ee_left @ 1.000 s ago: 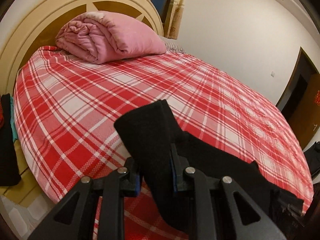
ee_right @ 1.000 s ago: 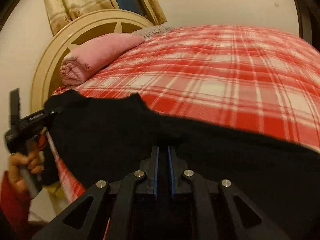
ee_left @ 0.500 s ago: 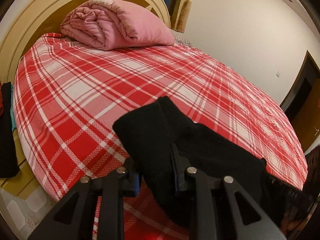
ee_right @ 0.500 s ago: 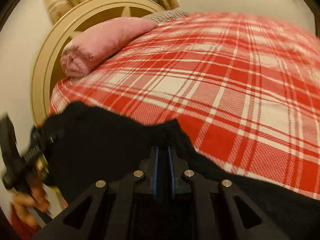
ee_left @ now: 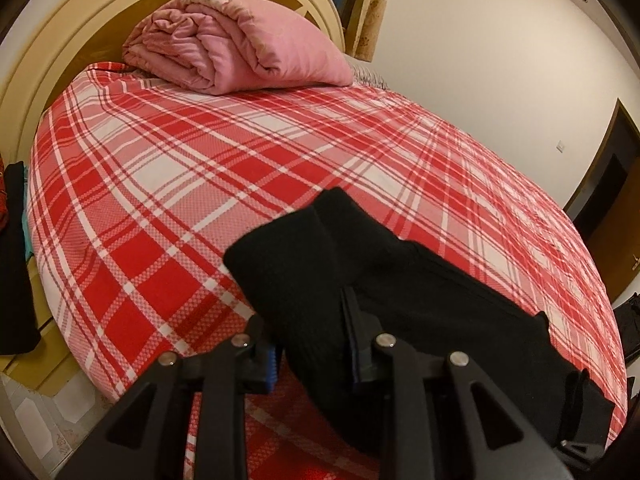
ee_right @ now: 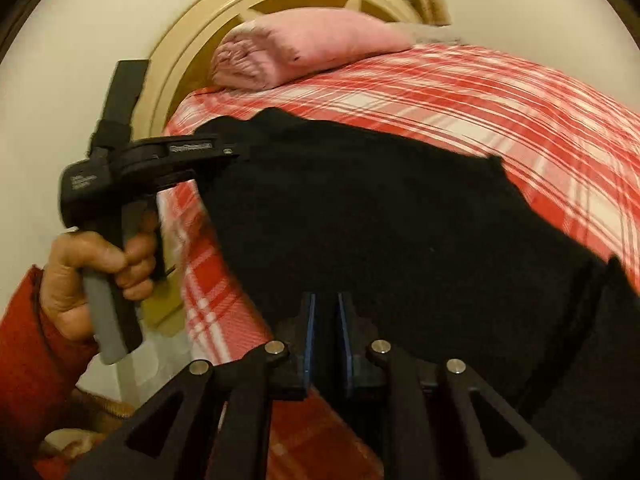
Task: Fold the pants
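The black pants (ee_left: 400,300) lie along the near edge of the bed, doubled over lengthwise, and also fill the middle of the right wrist view (ee_right: 380,220). My left gripper (ee_left: 310,354) is shut on a thick fold at one end of them, and shows from the side in the right wrist view (ee_right: 224,152), held by a hand. My right gripper (ee_right: 326,336) is shut on the pants at the other end, its pads close together with black cloth between them.
The bed has a red and white plaid sheet (ee_left: 200,160). A folded pink quilt (ee_left: 240,52) lies by the cream round headboard (ee_left: 48,60). Dark clothes (ee_left: 12,260) hang at the left bedside. A doorway (ee_left: 608,176) is at the far right.
Both grippers have carried the pants farther onto the bed. The right gripper has swung left, so the left gripper and hand now show large in its view.
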### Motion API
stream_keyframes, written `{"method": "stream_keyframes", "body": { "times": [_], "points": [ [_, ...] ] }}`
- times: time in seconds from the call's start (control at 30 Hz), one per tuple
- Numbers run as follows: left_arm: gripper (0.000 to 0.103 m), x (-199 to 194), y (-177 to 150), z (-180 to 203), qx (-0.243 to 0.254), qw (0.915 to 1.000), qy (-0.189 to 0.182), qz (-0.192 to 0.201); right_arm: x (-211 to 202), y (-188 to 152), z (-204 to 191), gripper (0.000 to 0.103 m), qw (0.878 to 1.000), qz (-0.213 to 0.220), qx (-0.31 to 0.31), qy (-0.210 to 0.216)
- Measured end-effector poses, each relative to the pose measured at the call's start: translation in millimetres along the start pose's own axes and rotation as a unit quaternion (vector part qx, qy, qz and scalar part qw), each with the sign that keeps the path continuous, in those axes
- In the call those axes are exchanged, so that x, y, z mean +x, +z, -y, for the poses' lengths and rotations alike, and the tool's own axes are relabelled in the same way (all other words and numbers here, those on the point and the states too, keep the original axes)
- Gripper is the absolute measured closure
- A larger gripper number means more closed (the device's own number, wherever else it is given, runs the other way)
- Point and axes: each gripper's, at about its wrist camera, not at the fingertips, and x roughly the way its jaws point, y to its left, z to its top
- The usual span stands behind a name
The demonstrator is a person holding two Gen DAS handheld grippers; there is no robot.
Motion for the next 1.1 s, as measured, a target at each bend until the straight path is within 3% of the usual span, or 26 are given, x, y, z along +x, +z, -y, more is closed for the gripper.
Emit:
{"method": "stream_keyframes", "body": {
  "times": [0.1, 0.27, 0.37, 0.43, 0.47, 0.5, 0.57, 0.67, 0.87, 0.97, 1.1],
  "points": [
    [0.076, -6, 3, 5, 0.012, 0.9999, 0.001, 0.011, -23, 11, 4, 0.090, 0.999, 0.045, 0.025, 0.009],
    [0.079, -23, 9, 31, 0.058, 0.9975, 0.002, 0.039, -55, 15, 30, 0.090, 0.991, 0.103, 0.082, -0.033],
    [0.079, -47, 10, 67, 0.120, 0.9896, -0.026, 0.076, -87, 6, 66, 0.088, 0.980, 0.136, 0.134, -0.060],
    [0.079, -64, 5, 95, 0.159, 0.9807, -0.058, 0.098, -116, -12, 93, 0.082, 0.968, 0.156, 0.180, -0.084],
    [0.079, -70, 2, 109, 0.176, 0.9759, -0.074, 0.106, -133, -24, 109, 0.074, 0.959, 0.166, 0.207, -0.097],
    [0.079, -77, -3, 126, 0.196, 0.9695, -0.096, 0.111, -150, -36, 124, 0.066, 0.950, 0.176, 0.232, -0.110],
    [0.079, -87, -14, 156, 0.233, 0.9566, -0.131, 0.117, -181, -58, 144, 0.061, 0.935, 0.192, 0.266, -0.132],
    [0.079, -100, -40, 203, 0.286, 0.9328, -0.180, 0.126, -220, -85, 164, 0.061, 0.918, 0.204, 0.294, -0.172],
    [0.079, -103, -96, 268, 0.373, 0.8925, -0.232, 0.103, -278, -138, 184, 0.061, 0.885, 0.224, 0.337, -0.231],
    [0.079, -110, -126, 293, 0.409, 0.8690, -0.260, 0.099, -295, -159, 193, 0.061, 0.876, 0.229, 0.353, -0.236],
    [0.079, -117, -166, 319, 0.472, 0.8360, -0.256, 0.116, -301, -172, 200, 0.061, 0.876, 0.227, 0.363, -0.223]
  ]
}}
